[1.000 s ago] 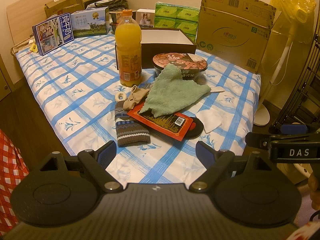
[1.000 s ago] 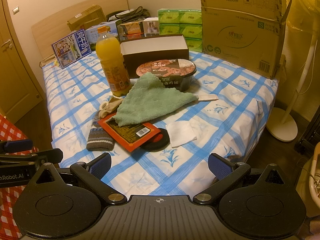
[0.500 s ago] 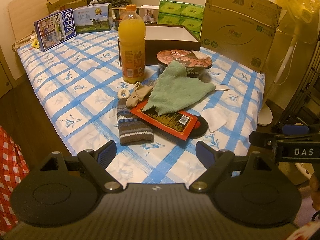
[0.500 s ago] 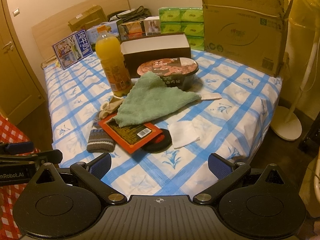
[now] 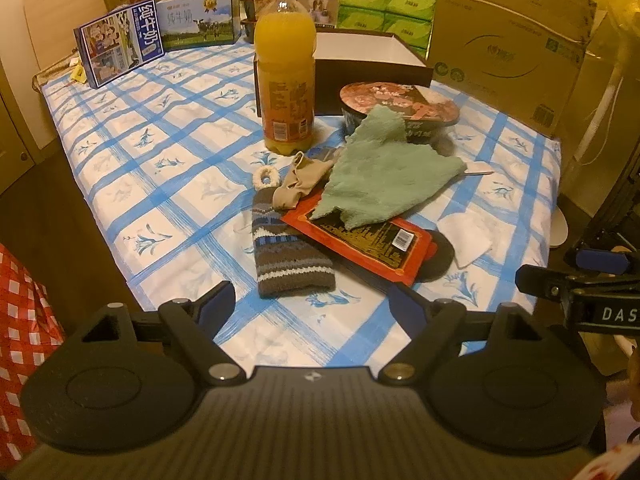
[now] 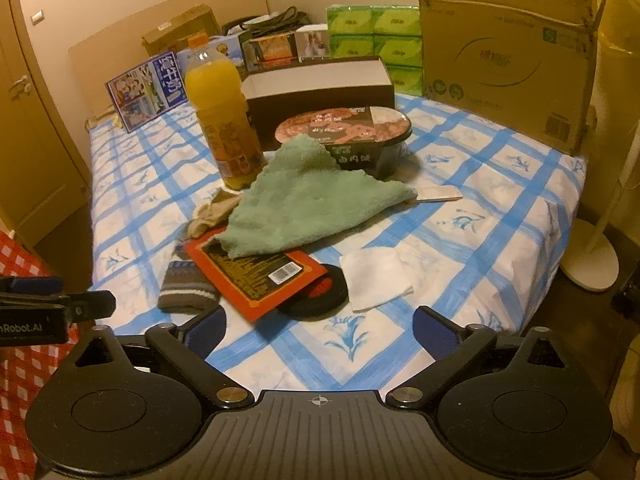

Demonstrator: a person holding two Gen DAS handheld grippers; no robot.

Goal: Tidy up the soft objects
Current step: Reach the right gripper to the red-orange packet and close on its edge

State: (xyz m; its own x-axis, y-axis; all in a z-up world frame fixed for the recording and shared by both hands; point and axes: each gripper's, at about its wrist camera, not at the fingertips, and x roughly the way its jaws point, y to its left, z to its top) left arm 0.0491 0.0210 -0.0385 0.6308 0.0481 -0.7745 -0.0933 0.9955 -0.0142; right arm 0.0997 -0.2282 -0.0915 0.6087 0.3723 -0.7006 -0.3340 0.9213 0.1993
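Both tools (image 5: pixel 310 302) (image 6: pixel 320 328) agape, empty, short of green towel (image 5: pixel 380 184)

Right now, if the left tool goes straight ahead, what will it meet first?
Probably the striped knit sock, lying nearest in front of the open left tool; the red packet lies just beyond, to the right. Depth is uncertain.

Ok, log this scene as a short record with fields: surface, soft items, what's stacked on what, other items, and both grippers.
surface: blue-checked tablecloth
soft items: green towel, striped knit sock, beige sock, white scrunchie, white cloth pad
stacking: towel lies over red packet and against noodle bowl
other: orange juice bottle, open dark box
left gripper: open, empty
right gripper: open, empty
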